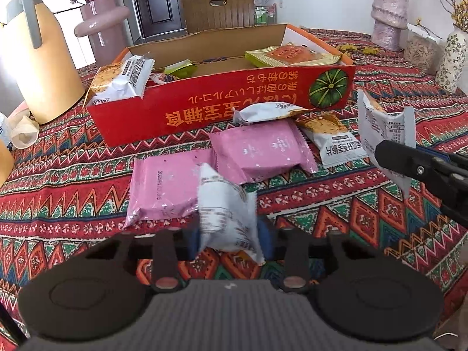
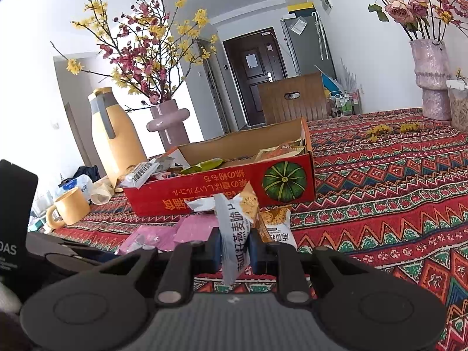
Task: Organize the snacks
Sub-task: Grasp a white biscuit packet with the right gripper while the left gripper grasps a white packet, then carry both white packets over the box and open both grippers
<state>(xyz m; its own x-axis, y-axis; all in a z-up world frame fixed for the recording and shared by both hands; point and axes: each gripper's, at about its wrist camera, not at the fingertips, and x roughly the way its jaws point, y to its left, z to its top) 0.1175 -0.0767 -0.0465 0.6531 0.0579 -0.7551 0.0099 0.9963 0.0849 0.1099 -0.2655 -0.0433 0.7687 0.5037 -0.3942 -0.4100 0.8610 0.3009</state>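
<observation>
The surface is covered with a cloth of red, green and orange zigzag pattern. On it, at the far side, stands a long red cardboard box with a green pumpkin printed on its front wall; several snack packets lie inside it, white and orange ones at the left end and a green and orange one at the right end. Left of the box stands a tall yellow jug, and behind it a pink vase with flowering branches. Just near the box, two pink packets lie on the cloth, one overlapping the other, and two white and orange packets lie to their right. The left claw is clenched on a white snack packet, which hangs above the nearer pink one. The right claw grips another white and orange oat packet, upright, held in the air near the front of the box
</observation>
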